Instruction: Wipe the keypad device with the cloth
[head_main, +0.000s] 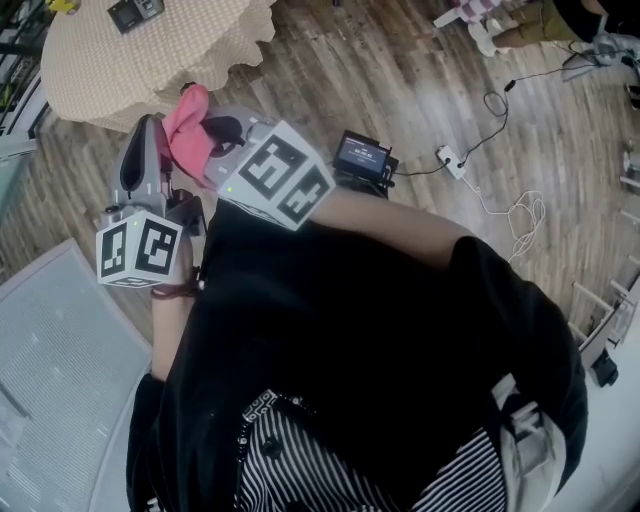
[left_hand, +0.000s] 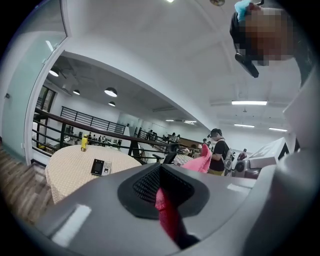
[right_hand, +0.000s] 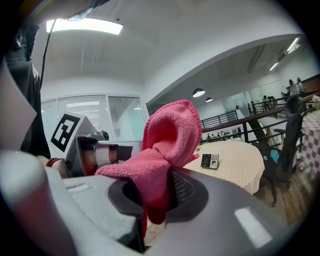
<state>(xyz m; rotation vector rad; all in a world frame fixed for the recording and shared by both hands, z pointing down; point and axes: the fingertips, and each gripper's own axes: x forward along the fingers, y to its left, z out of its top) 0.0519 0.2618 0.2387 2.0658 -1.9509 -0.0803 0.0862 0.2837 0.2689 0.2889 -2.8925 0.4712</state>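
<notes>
Right gripper (right_hand: 161, 192): fingers squeezed shut on the pink cloth (right_hand: 167, 142), held up close to the person's chest.
Left gripper (left_hand: 161, 182): just beside it, fingers pressed together on a red strip, maybe a corner of that cloth.
Keypad device (head_main: 135, 12): far off, lying flat on the round table (head_main: 90, 70), untouched.
Do it well: I'd step closer first, then lay the cloth flat and rub softly.
</notes>
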